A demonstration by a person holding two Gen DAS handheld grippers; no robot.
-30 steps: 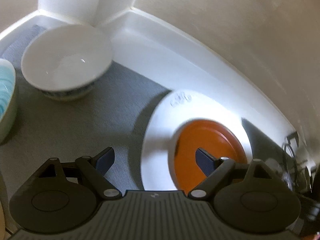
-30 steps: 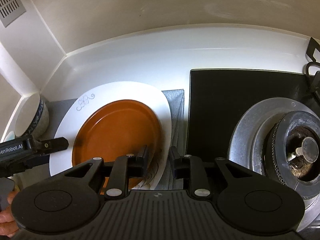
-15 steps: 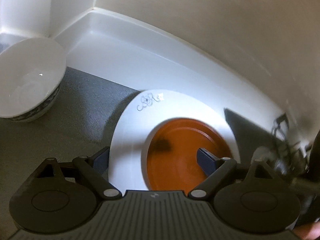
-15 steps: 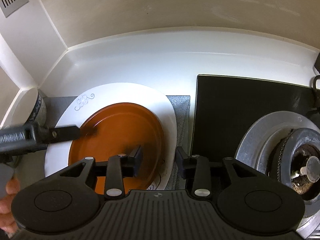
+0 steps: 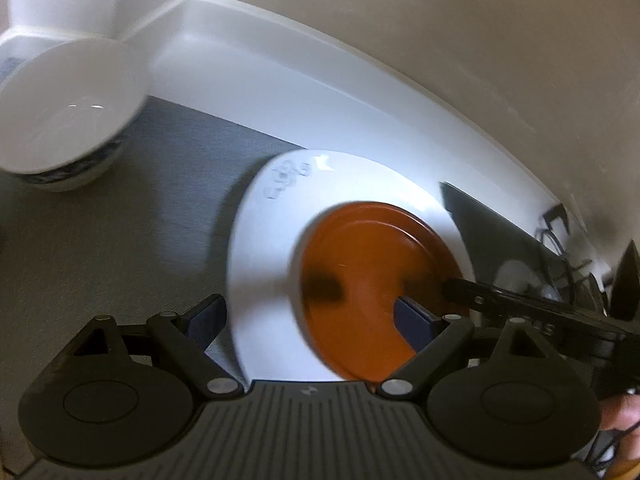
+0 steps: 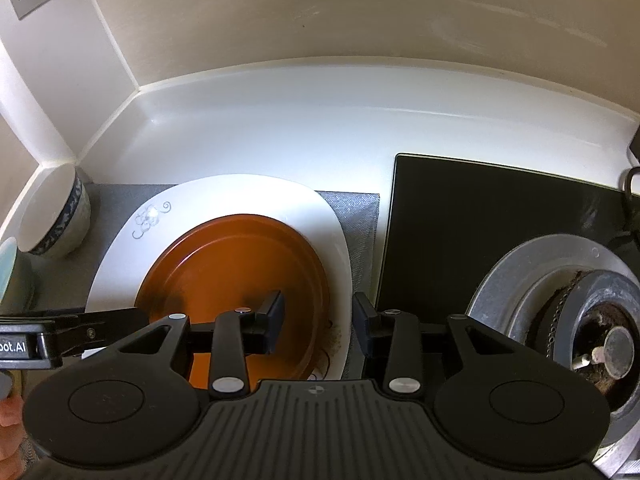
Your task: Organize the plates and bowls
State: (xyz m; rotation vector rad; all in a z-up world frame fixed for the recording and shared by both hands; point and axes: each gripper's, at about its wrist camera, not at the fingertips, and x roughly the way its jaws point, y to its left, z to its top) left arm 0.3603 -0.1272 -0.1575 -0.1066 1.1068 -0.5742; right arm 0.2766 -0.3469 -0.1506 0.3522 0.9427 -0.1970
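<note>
Bowls are sitting at the far left: a teal bowl [image 6: 7, 268] is showing only as a sliver at the frame edge, and a white bowl [image 6: 54, 212] with a blue band is standing upright on the grey mat [image 6: 120, 200], in the corner where the white counter [image 6: 320, 136] is meeting the wall.

Next, the left gripper [image 5: 310, 316] is hovering with its jaws spread wide, one finger over the mat and the other over the orange plate [image 6: 240, 272], gripping nothing.

The orange plate is lying flat on the white plate [image 6: 224, 196], which is resting on the mat, well apart from the white bowl.

The right gripper [image 6: 318, 322] is standing partly open with empty jaws, straddling the right rims of both plates without pressing them.

Further right, a black hob [image 6: 500, 216] is adjoining the mat, and a gas burner [image 6: 600, 328] is sitting at the far right.
</note>
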